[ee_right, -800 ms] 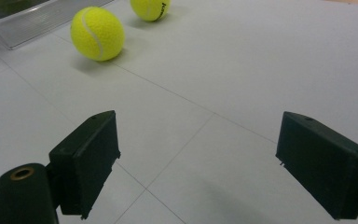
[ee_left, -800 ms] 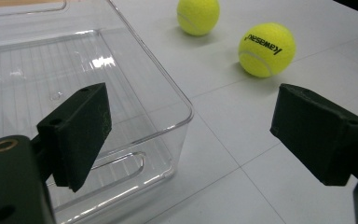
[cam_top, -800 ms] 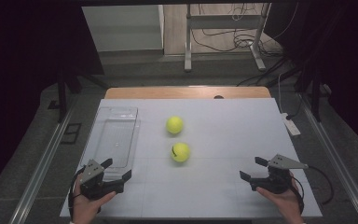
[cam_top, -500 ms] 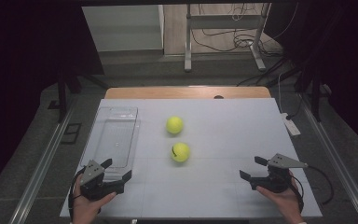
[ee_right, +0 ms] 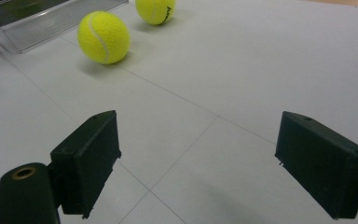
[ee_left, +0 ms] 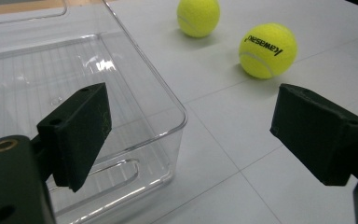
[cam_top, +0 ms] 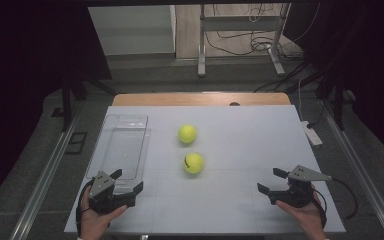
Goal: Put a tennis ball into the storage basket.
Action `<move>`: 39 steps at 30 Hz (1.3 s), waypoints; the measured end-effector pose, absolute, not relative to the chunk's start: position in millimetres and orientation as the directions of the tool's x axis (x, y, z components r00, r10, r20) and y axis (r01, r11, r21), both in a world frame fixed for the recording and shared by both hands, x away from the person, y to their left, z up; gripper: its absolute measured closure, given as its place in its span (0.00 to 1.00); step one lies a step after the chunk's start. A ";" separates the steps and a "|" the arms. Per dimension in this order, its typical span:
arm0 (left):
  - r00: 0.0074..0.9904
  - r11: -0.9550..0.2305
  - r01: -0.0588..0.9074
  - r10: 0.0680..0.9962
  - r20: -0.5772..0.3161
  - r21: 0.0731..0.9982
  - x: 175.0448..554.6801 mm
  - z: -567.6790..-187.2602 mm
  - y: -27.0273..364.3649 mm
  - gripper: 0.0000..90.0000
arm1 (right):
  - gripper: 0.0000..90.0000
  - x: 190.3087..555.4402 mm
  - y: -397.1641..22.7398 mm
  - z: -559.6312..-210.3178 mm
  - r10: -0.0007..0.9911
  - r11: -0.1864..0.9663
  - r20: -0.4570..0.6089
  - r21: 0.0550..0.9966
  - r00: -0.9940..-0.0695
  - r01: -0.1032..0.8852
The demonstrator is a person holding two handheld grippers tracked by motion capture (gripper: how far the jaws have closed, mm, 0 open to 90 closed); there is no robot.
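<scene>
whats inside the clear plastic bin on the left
Nothing: the clear plastic bin looks empty, its ribbed floor showing through. Both tennis balls lie outside on the table. The left gripper's jaw covers a small part.

The nearer tennis ball [ee_left: 267, 50] bears the black brand name "kawasaki", seen upside down

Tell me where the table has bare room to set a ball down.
Bare: right half between the balls and right gripper, and the near strip between the grippers. Crowded: left side, where the bin sits by the left gripper.
</scene>
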State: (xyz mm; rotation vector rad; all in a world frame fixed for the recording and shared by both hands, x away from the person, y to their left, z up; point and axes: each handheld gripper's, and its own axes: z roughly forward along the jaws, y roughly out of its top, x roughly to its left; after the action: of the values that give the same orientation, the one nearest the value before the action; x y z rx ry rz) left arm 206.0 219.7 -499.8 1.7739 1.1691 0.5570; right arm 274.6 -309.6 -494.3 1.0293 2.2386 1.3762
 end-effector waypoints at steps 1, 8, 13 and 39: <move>0.452 -0.151 0.474 0.887 -0.093 0.868 206.1 -499.9 218.5 0.14 | 0.16 274.2 -310.3 -493.7 0.719 0.278 0.094 0.869 -0.689 0.409; 0.458 -0.179 0.459 0.887 -0.058 0.870 206.7 -497.9 213.5 0.14 | 0.16 270.7 -311.0 -491.7 0.721 0.278 0.086 0.873 -0.688 0.400; 0.464 -0.177 0.456 0.884 -0.063 0.872 207.2 -496.9 214.2 0.14 | 0.16 268.4 -310.1 -491.6 0.723 0.280 0.084 0.872 -0.685 0.402; 0.501 -0.175 0.458 0.860 -0.091 0.871 216.6 -483.4 203.4 0.14 | 0.16 266.3 -309.3 -493.6 0.719 0.292 0.078 0.868 -0.691 0.402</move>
State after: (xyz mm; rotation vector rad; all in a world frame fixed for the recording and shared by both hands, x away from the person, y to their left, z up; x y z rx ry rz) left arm 216.6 203.4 -483.4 1.8086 1.1049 0.5386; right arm 266.3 -309.3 -493.6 1.0147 2.2390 1.3557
